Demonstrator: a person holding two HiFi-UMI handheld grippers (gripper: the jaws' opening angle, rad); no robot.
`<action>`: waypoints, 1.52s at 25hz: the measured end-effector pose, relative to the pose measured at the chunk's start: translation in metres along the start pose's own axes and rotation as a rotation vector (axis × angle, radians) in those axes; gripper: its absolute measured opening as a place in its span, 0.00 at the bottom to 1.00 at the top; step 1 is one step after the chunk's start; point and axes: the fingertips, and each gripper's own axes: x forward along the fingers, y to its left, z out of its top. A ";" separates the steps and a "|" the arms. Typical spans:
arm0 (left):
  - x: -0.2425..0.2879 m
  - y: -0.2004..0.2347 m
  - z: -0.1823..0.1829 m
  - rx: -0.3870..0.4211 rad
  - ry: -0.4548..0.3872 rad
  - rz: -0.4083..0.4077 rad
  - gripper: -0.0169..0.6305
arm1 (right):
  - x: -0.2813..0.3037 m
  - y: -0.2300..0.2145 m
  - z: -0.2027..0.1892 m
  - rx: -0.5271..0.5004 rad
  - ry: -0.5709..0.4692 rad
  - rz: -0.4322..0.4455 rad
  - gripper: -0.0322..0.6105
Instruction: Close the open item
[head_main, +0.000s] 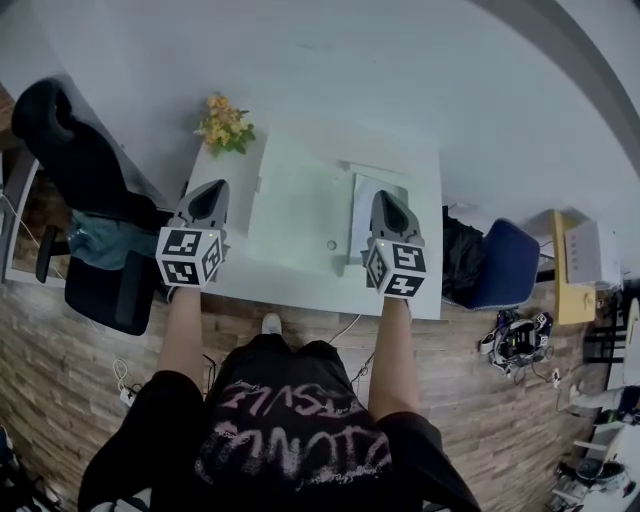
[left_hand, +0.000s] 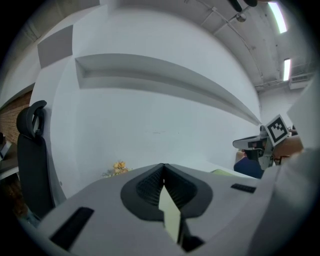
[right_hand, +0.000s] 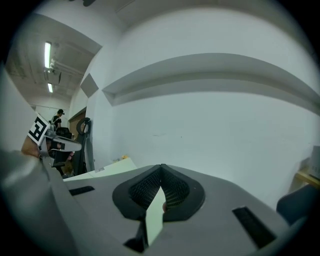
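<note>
Head view: two grippers, the left gripper (head_main: 212, 192) and the right gripper (head_main: 390, 202), are held above one white table (head_main: 300, 285), one on each side of the single pale green case (head_main: 295, 210) lying flat between them; one bunch of yellow flowers (head_main: 225, 124) stands at the far left corner, with one black chair (head_main: 75, 150) to the left and one blue chair (head_main: 505, 265) to the right. Left gripper view: its two jaws meet at the tips with nothing between them. Right gripper view: its two jaws are likewise pressed together and empty; the case's edge shows beyond, to the left.

Black T-shirt (head_main: 290, 425) with pink lettering — grey left gripper (head_main: 211, 188) and right gripper (head_main: 385, 198), each carrying a black-and-white marker cube (head_main: 190, 256).
</note>
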 end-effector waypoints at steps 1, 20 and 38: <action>0.003 0.002 -0.002 -0.003 0.004 -0.002 0.03 | 0.004 0.001 -0.001 -0.005 0.006 0.000 0.06; 0.020 0.020 -0.039 -0.011 0.095 0.072 0.03 | 0.037 -0.010 -0.026 0.005 0.042 0.058 0.06; 0.054 -0.006 -0.084 0.000 0.198 -0.098 0.11 | 0.033 -0.038 -0.056 0.021 0.104 -0.025 0.06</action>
